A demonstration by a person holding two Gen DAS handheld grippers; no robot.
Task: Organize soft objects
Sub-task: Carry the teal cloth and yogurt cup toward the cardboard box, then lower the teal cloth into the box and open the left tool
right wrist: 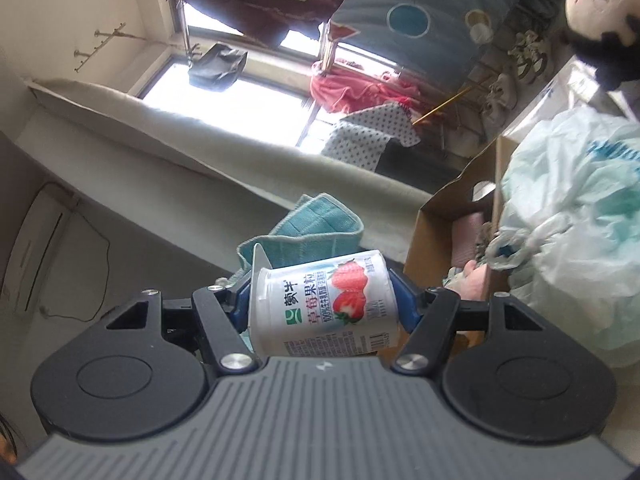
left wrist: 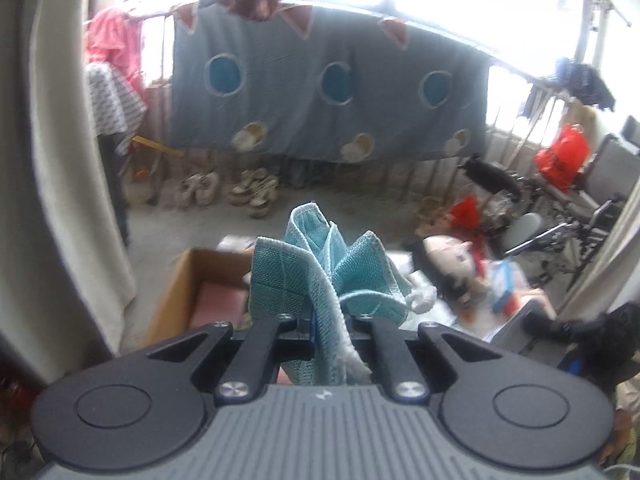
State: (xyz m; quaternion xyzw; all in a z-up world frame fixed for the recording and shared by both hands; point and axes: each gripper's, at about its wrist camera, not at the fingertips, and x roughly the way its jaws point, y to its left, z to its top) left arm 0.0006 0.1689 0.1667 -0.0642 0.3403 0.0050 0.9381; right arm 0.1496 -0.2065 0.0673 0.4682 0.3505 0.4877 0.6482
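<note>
My left gripper (left wrist: 325,322) is shut on a teal woven cloth (left wrist: 320,264), which bunches up above the jaws and hangs below them, held in the air. My right gripper (right wrist: 322,300) is shut on a white strawberry yogurt cup (right wrist: 324,300) that lies sideways between the blue pads. The right wrist view is rolled sideways. The same teal cloth (right wrist: 316,220) shows just beyond the cup. A plush doll with a pale face and black hair (left wrist: 456,260) lies right of the cloth; in the right wrist view the doll (right wrist: 600,4) sits at the top right.
An open cardboard box (left wrist: 188,288) with a pinkish item inside sits below left of the cloth; the box (right wrist: 448,232) also appears beside a pale plastic bag (right wrist: 580,240). A blue quilt (left wrist: 320,80) hangs on a rail by the window. Shoes (left wrist: 228,192) line the floor. A wheelchair (left wrist: 580,208) stands right.
</note>
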